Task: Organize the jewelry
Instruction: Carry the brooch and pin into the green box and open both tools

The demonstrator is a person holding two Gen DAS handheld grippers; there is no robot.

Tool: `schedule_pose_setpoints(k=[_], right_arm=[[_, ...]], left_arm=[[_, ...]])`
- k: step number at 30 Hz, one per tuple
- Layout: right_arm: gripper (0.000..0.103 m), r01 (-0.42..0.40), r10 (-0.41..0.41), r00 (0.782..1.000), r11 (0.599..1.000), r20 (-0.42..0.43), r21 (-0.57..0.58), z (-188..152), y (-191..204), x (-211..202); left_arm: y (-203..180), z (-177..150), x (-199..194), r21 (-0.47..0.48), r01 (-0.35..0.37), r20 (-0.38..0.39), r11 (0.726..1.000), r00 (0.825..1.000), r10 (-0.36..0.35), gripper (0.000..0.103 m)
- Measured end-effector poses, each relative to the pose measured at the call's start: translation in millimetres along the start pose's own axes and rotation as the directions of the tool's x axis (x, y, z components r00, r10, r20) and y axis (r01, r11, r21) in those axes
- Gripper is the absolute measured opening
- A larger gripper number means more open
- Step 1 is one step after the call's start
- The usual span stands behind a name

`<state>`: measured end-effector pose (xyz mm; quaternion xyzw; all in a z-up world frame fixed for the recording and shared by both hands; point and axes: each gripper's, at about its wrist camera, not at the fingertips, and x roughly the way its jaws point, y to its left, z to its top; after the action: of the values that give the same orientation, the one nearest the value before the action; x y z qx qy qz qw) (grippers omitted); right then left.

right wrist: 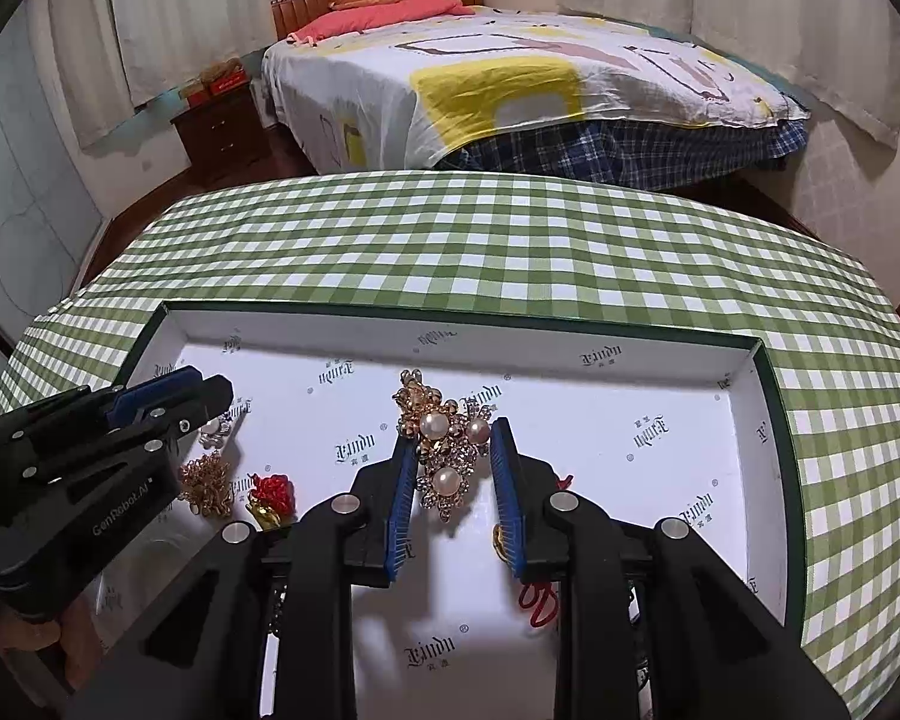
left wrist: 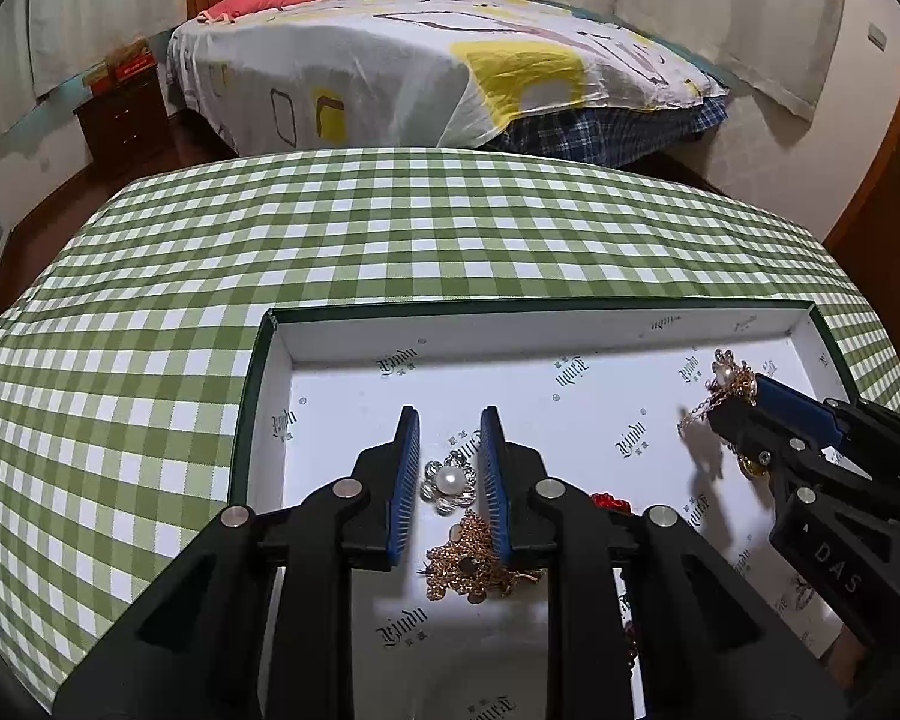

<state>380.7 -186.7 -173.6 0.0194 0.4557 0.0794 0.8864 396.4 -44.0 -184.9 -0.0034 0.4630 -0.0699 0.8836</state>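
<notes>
Inside the white-lined box, the right gripper (jaws apart) straddles a pearl brooch; the left gripper, also spread, frames a pearl flower pin.

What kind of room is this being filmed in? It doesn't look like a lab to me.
Most likely a home bedroom. A made bed with a pink pillow and wooden headboard stands behind the checked-cloth table, a dark nightstand sits beside it, and pale curtains cover the windows.
</notes>
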Motion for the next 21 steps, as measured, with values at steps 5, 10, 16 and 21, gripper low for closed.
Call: schedule_pose_setpoints(k=[5,10,16,21], right_arm=[[0.034,0.002,-0.002,1.000,1.000,0.005,0.008,0,-1,-1],[0.037,0.005,-0.005,1.000,1.000,0.022,0.004,-1,-1,-4],[0.037,0.007,-0.008,0.998,1.000,0.069,0.016,-3,-3,-12],[0.046,0.017,-0.020,0.993,1.000,0.119,0.020,-11,-4,-24]], left_arm=[[0,0,-3,0.001,-0.005,0.008,1.000,1.000,0.005,0.030],[0,0,-4,0.000,-0.004,0.011,1.000,1.000,0.004,0.042],[0,-1,-7,-0.001,0.002,0.026,1.000,1.000,-0.002,0.052],[-2,-5,-19,0.005,-0.011,0.080,1.000,0.997,0.011,0.064]])
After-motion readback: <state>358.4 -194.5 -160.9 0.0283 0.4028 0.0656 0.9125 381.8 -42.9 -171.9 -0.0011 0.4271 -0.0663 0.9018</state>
